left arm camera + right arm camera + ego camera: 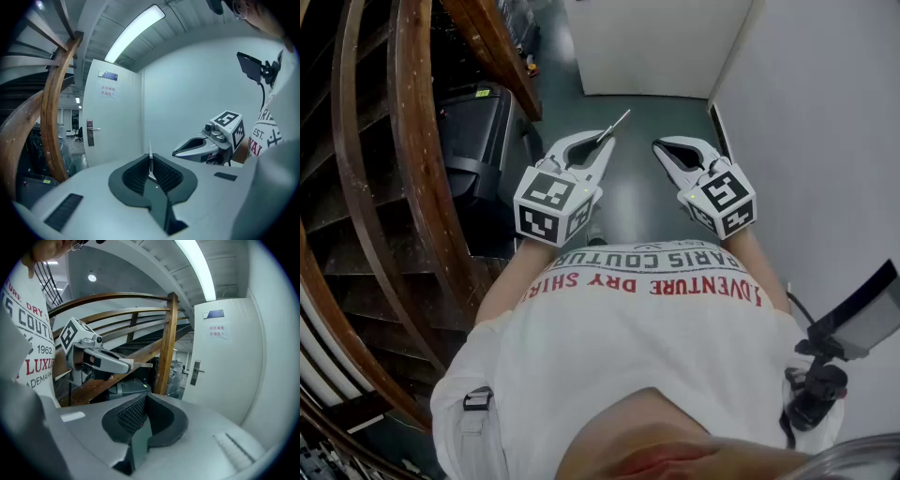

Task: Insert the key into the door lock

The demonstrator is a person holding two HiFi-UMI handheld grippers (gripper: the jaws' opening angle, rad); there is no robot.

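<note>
My left gripper (602, 145) is shut on a thin metal key (615, 125), whose blade sticks out forward past the jaw tips. In the left gripper view the key (150, 158) stands edge-on between the ribbed pads. My right gripper (661, 147) is level with the left one and a little apart from it, shut with nothing in it; its pads (140, 411) meet. The white door (112, 122) stands some way ahead, with a metal lock plate and lever handle (90, 131) on its left side. The right gripper view shows the same handle (196, 372) and the key (143, 365).
A curved wooden stair rail (412, 159) runs along the left, with a black machine (478, 131) beneath it. A white wall (825, 141) closes the right side. Dark floor (637, 187) lies between me and the door. A paper sign (108, 90) hangs on the door.
</note>
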